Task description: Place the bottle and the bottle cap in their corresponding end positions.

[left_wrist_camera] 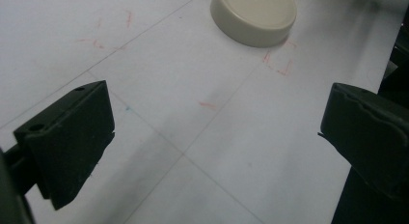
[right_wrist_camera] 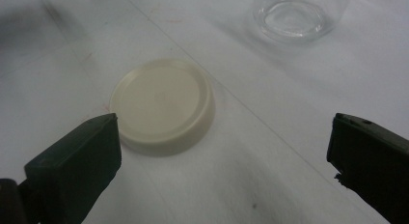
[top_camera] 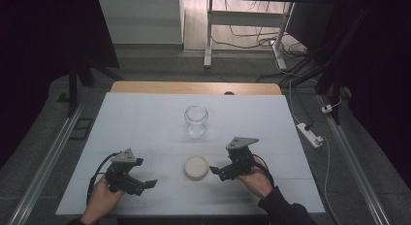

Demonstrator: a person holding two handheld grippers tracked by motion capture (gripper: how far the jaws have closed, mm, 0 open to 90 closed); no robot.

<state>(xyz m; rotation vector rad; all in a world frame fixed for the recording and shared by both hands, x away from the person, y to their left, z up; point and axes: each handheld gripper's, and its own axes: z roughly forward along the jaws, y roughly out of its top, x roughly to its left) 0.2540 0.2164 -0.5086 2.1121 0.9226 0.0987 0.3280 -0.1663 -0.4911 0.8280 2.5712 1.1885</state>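
A cream round lid (top_camera: 196, 167) lies flat on the white table sheet (top_camera: 145, 128), near the front middle. Behind it stands an empty clear glass jar (top_camera: 196, 120), upright and without a lid. My left gripper (top_camera: 144, 185) rests at the front left, open, a hand's width left of the lid; its view shows the lid (left_wrist_camera: 253, 15) ahead. My right gripper (top_camera: 217, 172) sits just right of the lid, open and empty. In the right gripper view the lid (right_wrist_camera: 161, 105) lies close before the left jaw, and the jar base (right_wrist_camera: 294, 16) is farther off.
The wooden table edge (top_camera: 194, 87) shows beyond the sheet. Metal rails (top_camera: 53, 152) run along both sides on the floor. A power strip (top_camera: 310, 134) and cables lie right of the table. A desk frame (top_camera: 209, 36) stands behind.
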